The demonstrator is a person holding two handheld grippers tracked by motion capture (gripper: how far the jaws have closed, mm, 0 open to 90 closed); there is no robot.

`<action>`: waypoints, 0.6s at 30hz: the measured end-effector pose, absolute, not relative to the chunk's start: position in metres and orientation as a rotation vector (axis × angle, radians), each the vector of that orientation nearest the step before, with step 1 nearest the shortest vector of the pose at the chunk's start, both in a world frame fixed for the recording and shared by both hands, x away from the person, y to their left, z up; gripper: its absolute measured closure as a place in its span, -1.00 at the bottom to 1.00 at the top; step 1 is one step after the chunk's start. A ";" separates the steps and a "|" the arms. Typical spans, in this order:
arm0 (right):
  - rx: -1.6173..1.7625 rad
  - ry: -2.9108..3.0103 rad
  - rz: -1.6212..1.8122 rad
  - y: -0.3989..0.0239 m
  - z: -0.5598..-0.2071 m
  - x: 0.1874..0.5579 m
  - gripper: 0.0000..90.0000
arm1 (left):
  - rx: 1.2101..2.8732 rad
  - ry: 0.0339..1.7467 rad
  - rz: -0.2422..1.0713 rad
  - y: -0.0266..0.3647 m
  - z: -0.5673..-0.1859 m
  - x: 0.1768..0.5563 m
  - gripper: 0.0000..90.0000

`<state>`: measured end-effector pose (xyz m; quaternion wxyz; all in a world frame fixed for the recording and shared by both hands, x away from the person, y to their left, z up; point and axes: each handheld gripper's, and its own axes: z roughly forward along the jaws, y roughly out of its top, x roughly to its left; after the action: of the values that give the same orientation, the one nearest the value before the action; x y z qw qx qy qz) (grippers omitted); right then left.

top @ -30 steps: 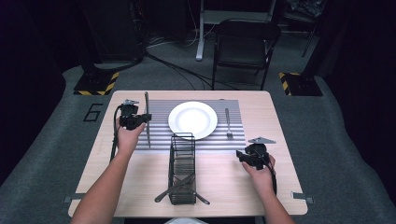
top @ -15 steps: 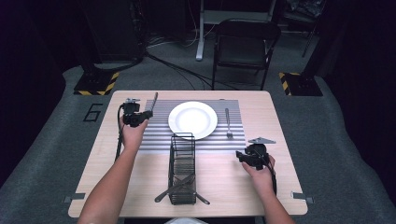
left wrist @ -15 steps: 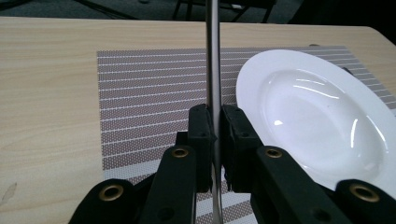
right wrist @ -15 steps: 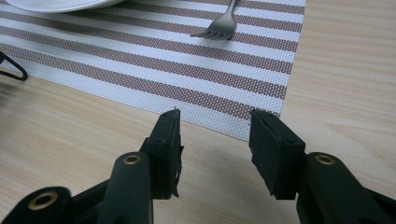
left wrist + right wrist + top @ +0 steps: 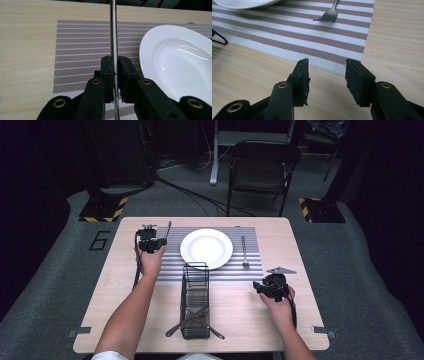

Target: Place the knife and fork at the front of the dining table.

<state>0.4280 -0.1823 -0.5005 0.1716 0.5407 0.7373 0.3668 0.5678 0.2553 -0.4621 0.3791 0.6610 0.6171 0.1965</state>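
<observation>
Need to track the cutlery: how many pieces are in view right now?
4, possibly more. A knife is clamped in the left claw beside the plate; a fork lies on the mat; two pieces cross in the caddy, whose mesh may hide others.

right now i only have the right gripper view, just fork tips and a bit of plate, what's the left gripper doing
observer: the left gripper is shut on a knife, which sticks up out of the jaws.
operator: where over the table
observer: above the left end of the striped mat, beside the plate and clear of it.
operator: whats the black wire at my left edge
observer: a wire basket on the table in front of the plate, with cutlery poking out at its near end. I can't tell which pieces.
</observation>
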 end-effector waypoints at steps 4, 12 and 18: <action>1.532 2.097 1.043 -0.182 -0.501 0.428 0.19 | 1.680 1.608 0.495 0.251 -0.472 0.574 0.83; 1.536 2.099 1.051 -0.183 -0.501 0.428 0.19 | 1.654 1.693 0.517 0.247 -0.491 0.583 0.83; 1.532 2.103 1.056 -0.182 -0.500 0.427 0.19 | 1.634 1.735 0.509 0.241 -0.501 0.588 0.83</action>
<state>0.4272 -0.1820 -0.5002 0.1658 0.5381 0.7386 0.3706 0.5884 0.2413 -0.5014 0.3450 0.6294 0.6681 0.1961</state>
